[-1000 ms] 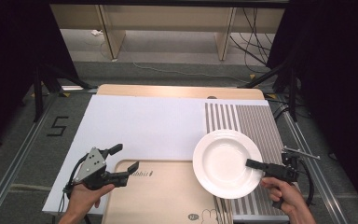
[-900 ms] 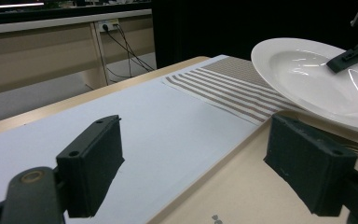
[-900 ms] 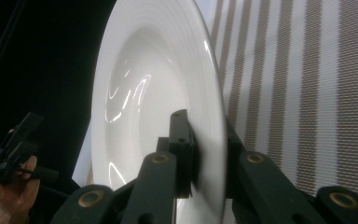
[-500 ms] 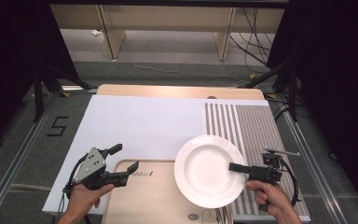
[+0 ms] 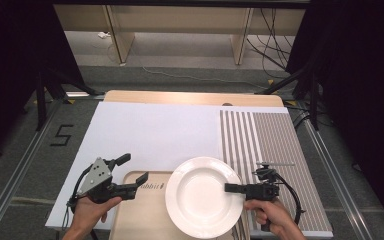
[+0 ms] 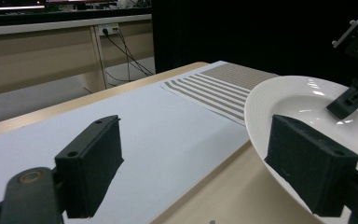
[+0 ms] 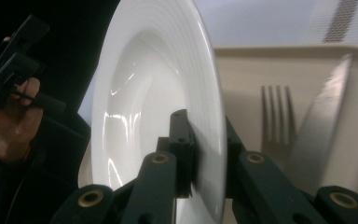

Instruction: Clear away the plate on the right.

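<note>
A white deep plate [image 5: 200,197] hangs over the right part of a beige tray [image 5: 140,217], held by its right rim. My right gripper [image 5: 228,188] is shut on that rim; in the right gripper view the plate [image 7: 144,93] stands edge-on between the two jaws of my right gripper [image 7: 206,151]. My left gripper [image 5: 131,170] hovers open over the tray's left corner, with nothing between its fingers. In the left gripper view the plate [image 6: 284,100] sits just past the right jaw of my left gripper [image 6: 200,163].
A white mat [image 5: 155,132] covers the table's left and middle, a striped mat [image 5: 270,145] the right. A fork [image 7: 275,112] and a knife [image 7: 321,126] lie on the tray [image 7: 247,65] behind the plate.
My right gripper has carried the plate leftward, off the striped mat and over the tray. The left gripper has stayed where it was, still open.
</note>
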`<control>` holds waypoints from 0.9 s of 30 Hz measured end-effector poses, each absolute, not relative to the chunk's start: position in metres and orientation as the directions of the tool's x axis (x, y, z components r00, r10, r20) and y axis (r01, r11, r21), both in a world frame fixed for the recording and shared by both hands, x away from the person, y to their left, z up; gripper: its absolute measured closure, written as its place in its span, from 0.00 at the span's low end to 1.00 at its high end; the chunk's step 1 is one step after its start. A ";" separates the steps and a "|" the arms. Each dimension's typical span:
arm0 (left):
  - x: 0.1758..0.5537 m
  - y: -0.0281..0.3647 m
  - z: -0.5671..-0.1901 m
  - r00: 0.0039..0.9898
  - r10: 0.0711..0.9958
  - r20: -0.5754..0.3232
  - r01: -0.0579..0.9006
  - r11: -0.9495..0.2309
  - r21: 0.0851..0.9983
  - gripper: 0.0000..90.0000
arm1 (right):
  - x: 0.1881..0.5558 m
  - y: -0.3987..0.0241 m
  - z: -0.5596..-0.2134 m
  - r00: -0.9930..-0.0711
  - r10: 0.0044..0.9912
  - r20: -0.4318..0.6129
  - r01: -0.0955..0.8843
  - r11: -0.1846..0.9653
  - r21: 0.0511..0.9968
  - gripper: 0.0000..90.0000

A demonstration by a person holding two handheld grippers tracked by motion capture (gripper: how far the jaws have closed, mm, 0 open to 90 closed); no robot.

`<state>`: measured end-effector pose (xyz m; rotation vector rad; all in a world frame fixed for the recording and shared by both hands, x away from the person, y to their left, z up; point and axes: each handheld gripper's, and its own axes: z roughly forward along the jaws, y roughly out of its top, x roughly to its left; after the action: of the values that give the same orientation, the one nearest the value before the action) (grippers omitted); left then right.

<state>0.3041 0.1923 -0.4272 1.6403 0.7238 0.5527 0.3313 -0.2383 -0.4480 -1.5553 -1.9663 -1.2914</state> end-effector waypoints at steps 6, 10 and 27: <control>0.303 0.194 -0.426 0.689 0.724 -0.028 0.153 -0.107 0.982 0.19 | 0.328 -0.217 -0.451 -0.376 0.600 0.706 0.900 0.054 0.433 0.92; 0.303 0.194 -0.426 0.689 0.724 -0.032 0.156 -0.104 0.982 0.19 | 0.327 -0.206 -0.453 -0.391 0.596 0.701 0.898 0.082 0.432 0.92; 0.304 0.194 -0.426 0.689 0.723 -0.048 0.155 -0.082 0.984 0.19 | 0.325 -0.176 -0.462 -0.410 0.607 0.681 0.904 0.170 0.392 0.91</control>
<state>0.3041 0.1943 -0.4264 1.6146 0.7312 0.5491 0.3251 -0.1761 -0.4622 -1.4334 -2.0853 -1.1088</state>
